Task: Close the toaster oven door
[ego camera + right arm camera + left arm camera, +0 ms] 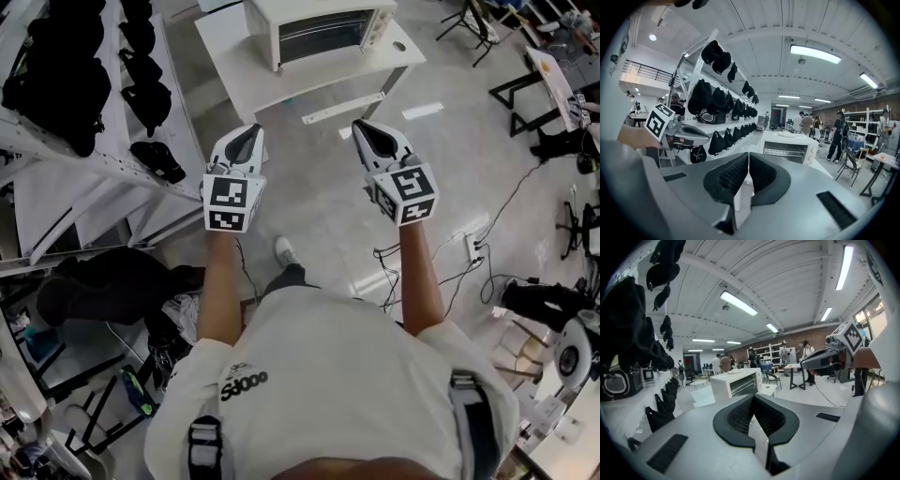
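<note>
Toaster oven [319,30]: white, box-shaped, with a dark glass door across most of its front and a pale control strip at the right end. Door looks upright against the front; whether it is fully seated cannot be told. Horizontal bars of a rack show faintly behind the glass; nothing else is discernible inside.

Position: on a white table [244,66] at the top centre of the head view, well ahead of both grippers. A small round disc [400,45] lies on the tabletop just right of it.

Orientation: long axis runs left to right across the head view, with the glass front facing the person.

Left gripper [246,131]: held out level at left, its jaws clenched tip to tip with nothing between them.

Right gripper [367,129]: held out beside it and apart from it, its jaws likewise pressed together and empty.

Shelving rack [122,169]: white, along the left, its tiers holding rows of black bags [56,75].

Floor: power strip [472,246] with trailing black cables at right.
</note>
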A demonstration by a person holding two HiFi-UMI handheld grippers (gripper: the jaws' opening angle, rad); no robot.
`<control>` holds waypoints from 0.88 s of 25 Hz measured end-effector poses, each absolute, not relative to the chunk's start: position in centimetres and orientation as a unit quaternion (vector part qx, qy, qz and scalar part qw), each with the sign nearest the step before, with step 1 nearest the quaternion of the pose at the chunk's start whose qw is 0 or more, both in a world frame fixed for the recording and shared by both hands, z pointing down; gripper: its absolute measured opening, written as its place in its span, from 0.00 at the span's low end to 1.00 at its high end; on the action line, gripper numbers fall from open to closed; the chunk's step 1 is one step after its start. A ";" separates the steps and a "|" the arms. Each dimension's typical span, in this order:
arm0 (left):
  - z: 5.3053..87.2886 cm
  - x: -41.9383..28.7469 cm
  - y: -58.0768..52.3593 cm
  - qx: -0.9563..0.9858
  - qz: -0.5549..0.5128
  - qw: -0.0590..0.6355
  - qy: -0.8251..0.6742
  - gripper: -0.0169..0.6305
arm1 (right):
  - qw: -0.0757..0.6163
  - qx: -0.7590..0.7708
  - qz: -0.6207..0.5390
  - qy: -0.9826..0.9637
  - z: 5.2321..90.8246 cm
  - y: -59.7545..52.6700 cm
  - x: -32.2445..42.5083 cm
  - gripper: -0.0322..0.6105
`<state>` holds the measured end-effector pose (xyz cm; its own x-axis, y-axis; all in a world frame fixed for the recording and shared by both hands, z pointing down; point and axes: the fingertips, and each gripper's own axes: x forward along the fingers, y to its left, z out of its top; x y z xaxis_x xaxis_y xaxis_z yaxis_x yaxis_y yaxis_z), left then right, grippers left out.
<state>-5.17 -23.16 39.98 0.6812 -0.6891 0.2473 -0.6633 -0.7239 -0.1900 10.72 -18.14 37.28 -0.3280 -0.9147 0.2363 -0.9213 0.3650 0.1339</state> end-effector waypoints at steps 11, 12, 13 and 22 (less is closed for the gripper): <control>45.9 -5.4 -27.3 -0.919 -0.187 -0.009 0.346 0.05 | 0.184 0.572 0.088 -0.794 45.8 -23.5 11.3 0.14; 46.3 -5.5 -27.5 -0.918 -0.190 -0.013 0.349 0.05 | 0.191 0.567 0.095 -0.795 46.7 -23.9 11.4 0.17; 46.8 -5.6 -27.8 -0.915 -0.194 -0.018 0.353 0.05 | 0.196 0.562 0.102 -0.797 47.7 -24.3 11.4 0.18; 53.2 -6.2 -29.8 -0.882 -0.229 -0.069 0.407 0.05 | 0.234 0.519 0.160 -0.807 59.4 -29.4 12.8 0.26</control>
<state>-6.24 -29.80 53.22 0.5639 -0.6856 0.4604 -0.7491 -0.6593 -0.0643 12.77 -29.43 59.35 -0.3523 -0.7626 0.5426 -0.9117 0.4106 -0.0148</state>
